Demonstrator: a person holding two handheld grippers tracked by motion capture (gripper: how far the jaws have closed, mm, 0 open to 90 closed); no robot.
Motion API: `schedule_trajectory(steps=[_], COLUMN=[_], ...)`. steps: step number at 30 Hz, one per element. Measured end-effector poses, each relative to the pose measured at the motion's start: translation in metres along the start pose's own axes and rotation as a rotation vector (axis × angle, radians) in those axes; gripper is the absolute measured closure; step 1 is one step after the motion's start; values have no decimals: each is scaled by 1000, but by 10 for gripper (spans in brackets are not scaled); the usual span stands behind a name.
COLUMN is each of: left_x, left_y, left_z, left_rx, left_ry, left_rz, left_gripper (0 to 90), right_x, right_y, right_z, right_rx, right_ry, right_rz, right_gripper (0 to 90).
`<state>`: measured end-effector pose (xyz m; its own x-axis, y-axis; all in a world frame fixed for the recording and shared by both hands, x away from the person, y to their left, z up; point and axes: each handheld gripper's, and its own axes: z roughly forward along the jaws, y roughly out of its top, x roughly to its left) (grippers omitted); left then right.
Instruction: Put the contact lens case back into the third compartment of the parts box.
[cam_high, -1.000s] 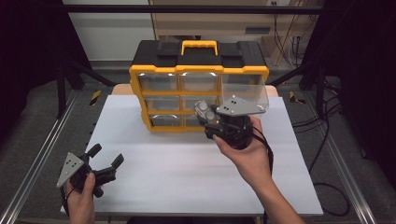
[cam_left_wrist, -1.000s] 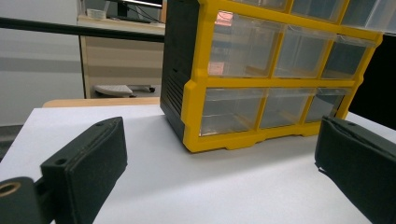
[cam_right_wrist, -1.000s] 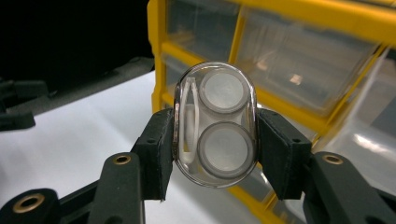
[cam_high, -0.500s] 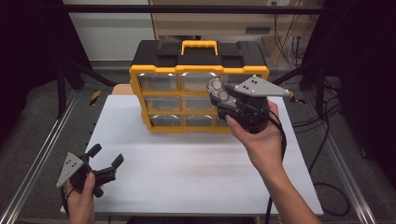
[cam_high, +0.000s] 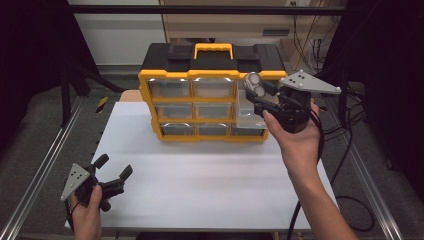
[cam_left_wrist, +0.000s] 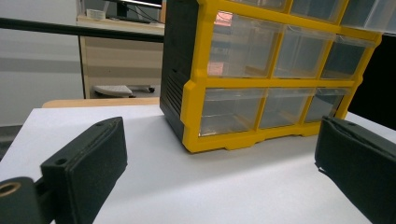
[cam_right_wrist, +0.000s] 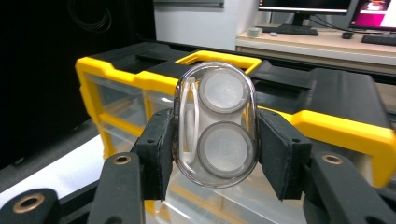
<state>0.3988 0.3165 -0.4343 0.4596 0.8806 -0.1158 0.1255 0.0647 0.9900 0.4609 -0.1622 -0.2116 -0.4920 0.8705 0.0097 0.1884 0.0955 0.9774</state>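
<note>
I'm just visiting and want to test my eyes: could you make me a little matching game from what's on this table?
Things:
1. left gripper
2. right gripper
3. organizer handle
4. clear case

States:
A. yellow
B. open, low near the table's front corner
C. pinched between two jaws
D. raised beside the organizer's top right drawer, shut on something

Pairs: 1-B, 2-D, 3-A, 4-C

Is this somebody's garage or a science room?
Probably a lab or workshop for recording tests. A yellow drawer organizer sits on a white table framed by metal rails, a person's hands hold grippers with trailing cables, and computer monitors stand on a desk behind.
</note>
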Motion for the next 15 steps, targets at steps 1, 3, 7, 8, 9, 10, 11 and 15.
schedule_trajectory(steps=[1, 3, 7, 8, 9, 10, 11, 15], left_x=[0, 0, 0, 0, 0, 0, 0, 0], left_y=[0, 0, 0, 0, 0, 0, 0, 0], left_z=[0, 0, 0, 0, 0, 0, 0, 0], left_rx=[0, -1, -1, -1, -1, -1, -1, -1], left_ry=[0, 0, 1, 0, 0, 0, 0, 0], left_rz=[0, -1, -1, -1, -1, -1, -1, -1], left_gripper=[22, 21, 21, 21, 21, 21, 22, 22], right_x=[-2, -6, -13, -13, -15, -17, -19, -23], right_y=[0, 0, 1, 1, 2, 2, 2, 2], right_z=[0, -2, -4, -4, -5, -6, -6, -7], right_rx=[-2, -8, -13, -13, -14, -16, -16, -15], right_ry=[-6, -14, -31, -31, -34, -40, -42, -54], right_rz=[0, 13, 25, 25, 24, 25, 26, 30], right_gripper=[490, 490, 490, 490, 490, 490, 490, 490])
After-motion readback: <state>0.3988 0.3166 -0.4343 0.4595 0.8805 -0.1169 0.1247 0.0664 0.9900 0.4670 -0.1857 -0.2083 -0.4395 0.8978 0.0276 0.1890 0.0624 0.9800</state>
